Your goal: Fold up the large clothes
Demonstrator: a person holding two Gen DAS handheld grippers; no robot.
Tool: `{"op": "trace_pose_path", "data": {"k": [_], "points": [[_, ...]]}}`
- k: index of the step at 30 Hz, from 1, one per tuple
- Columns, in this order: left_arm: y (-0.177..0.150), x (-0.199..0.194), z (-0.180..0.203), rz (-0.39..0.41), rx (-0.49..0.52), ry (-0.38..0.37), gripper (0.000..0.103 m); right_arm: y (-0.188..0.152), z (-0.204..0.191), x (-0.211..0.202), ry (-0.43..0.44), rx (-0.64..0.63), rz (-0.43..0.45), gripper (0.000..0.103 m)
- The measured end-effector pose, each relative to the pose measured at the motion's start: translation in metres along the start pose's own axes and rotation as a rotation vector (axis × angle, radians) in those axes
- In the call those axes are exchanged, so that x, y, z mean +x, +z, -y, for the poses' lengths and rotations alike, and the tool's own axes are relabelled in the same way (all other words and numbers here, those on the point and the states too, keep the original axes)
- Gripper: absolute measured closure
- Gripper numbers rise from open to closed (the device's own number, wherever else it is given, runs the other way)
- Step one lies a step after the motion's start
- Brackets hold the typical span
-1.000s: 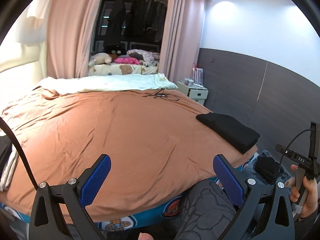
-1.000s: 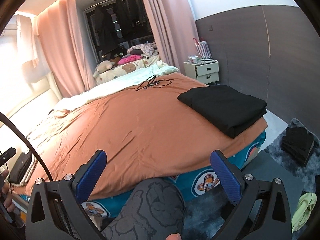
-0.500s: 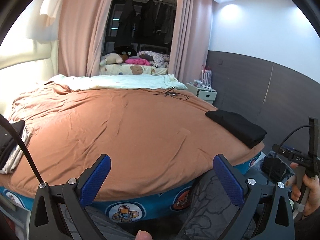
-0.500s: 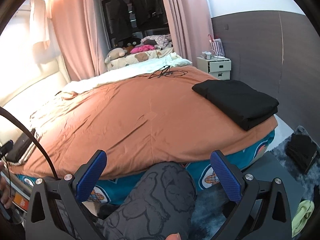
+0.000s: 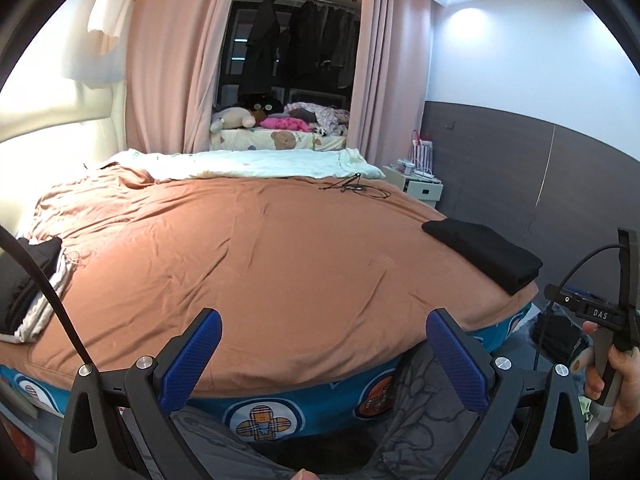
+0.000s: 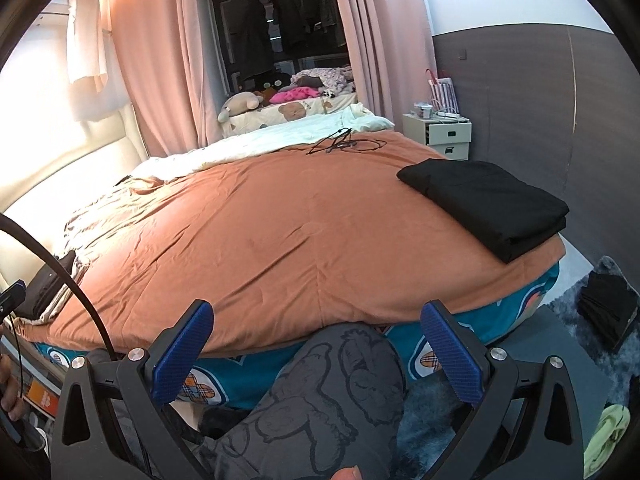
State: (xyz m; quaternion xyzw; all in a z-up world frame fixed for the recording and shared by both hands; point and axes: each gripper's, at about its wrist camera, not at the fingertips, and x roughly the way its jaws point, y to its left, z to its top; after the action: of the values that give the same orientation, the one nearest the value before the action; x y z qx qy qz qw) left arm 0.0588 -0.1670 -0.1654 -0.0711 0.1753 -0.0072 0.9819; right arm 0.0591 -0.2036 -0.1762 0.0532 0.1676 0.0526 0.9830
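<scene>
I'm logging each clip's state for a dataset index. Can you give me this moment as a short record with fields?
setting: bedroom, bed with orange cover
folded item: black garment, folded, at the bed's right edge
other clothes: dark and light pile at the bed's left edge; dark pile on the rug
left gripper: jaws open, empty
right gripper: jaws open, empty
clutter: black cable on the bed's far side

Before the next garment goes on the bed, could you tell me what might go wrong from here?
1. The folded black garment lies at the bed's right edge; spreading fabric nearby could nudge it off onto the floor.
2. A loose cable lies on the orange cover; a large garment might snag or drag it.
3. The pile at the left edge is partly hidden by a cord, so the open left hand-held gripper could mis-grasp.
</scene>
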Motion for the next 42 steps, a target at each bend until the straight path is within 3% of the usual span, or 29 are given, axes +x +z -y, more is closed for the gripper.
{"op": "trace_pose_path", "data": {"k": [42], "points": [[-0.014,-0.006,-0.002,-0.009,0.006,0.010,0.000,-0.012,-0.019,-0.007,0.023,-0.003,0.010,0.000]]}}
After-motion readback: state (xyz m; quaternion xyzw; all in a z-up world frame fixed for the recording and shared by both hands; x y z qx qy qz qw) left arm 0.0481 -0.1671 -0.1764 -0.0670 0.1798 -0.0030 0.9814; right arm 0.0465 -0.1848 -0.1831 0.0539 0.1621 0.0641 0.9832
